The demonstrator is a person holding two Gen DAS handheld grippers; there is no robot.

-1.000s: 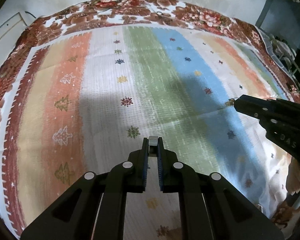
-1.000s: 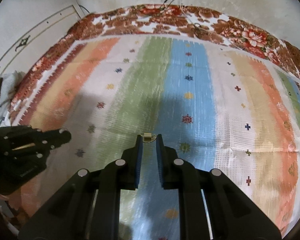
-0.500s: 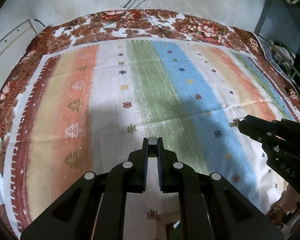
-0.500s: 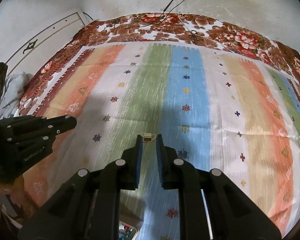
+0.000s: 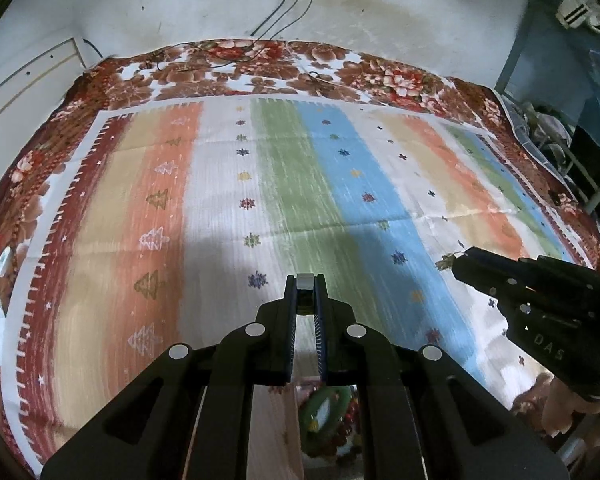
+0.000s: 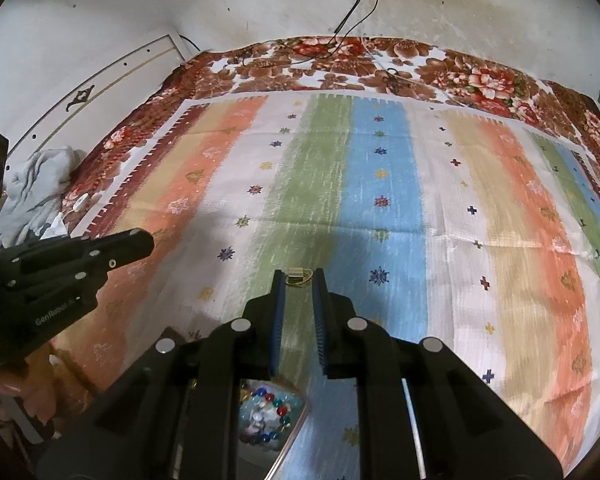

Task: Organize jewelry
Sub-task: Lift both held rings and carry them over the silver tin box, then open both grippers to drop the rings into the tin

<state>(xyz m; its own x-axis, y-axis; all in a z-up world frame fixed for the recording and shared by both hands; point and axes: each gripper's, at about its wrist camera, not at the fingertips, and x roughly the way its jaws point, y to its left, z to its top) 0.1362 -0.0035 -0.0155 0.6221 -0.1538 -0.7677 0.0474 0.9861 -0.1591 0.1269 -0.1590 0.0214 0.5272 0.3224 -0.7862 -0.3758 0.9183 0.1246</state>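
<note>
My left gripper (image 5: 305, 280) is shut on a small silver-grey piece of jewelry (image 5: 305, 281), held above the striped cloth (image 5: 220, 200). My right gripper (image 6: 300, 274) is shut on a small gold piece with a thin ring (image 6: 298, 275). The right gripper also shows at the right of the left wrist view (image 5: 458, 264), with the gold piece at its tip. The left gripper shows at the left of the right wrist view (image 6: 150, 242). Under the left gripper lies a green bangle with red beads (image 5: 326, 416). Under the right gripper is a tray of coloured beads (image 6: 266, 416).
The striped cloth lies over a floral blanket (image 5: 240, 64) against a white wall. Cables (image 6: 360, 0) hang down the wall onto the blanket. A grey bundle of cloth (image 6: 40, 188) lies at the left edge. Blue furniture (image 5: 560, 80) stands at the right.
Both grippers have risen and drawn back from the cloth, each still holding its piece. More of the wall shows, and the bangle and bead tray have come into view below.
</note>
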